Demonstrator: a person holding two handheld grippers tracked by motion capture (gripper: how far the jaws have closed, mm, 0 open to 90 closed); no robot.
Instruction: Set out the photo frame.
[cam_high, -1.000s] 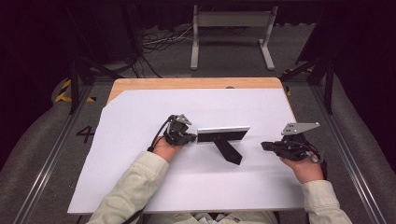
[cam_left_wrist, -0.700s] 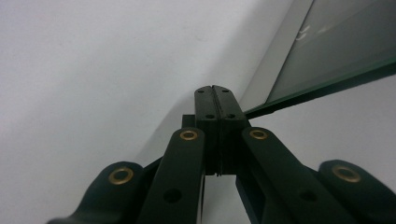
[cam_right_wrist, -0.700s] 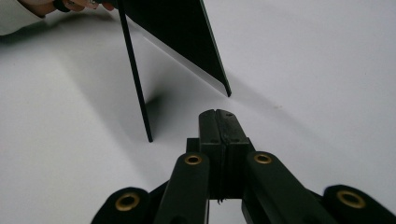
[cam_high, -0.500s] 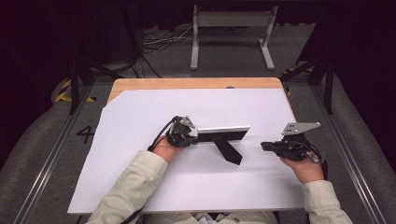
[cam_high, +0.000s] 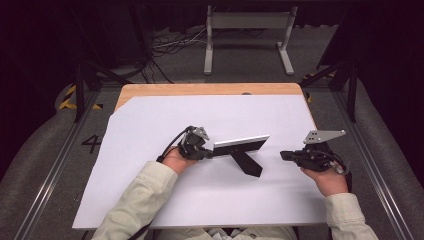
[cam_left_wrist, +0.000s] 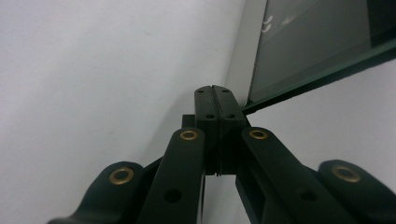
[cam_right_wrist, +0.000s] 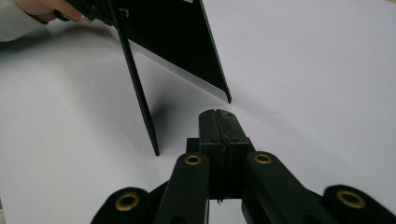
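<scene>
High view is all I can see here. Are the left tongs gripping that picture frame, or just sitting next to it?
Observer: The left tongs are shut with nothing between them. Their tips sit beside the picture frame at its lower corner; whether they touch it I can't tell.
Operator: And the right tongs?
Observer: The right tongs are shut too and empty, pointing at the frame but apart from it, over the white table.
Operator: Is the frame propped on something?
Observer: In the right gripper view its black stand slants down from the back and its foot meets the table.
</scene>
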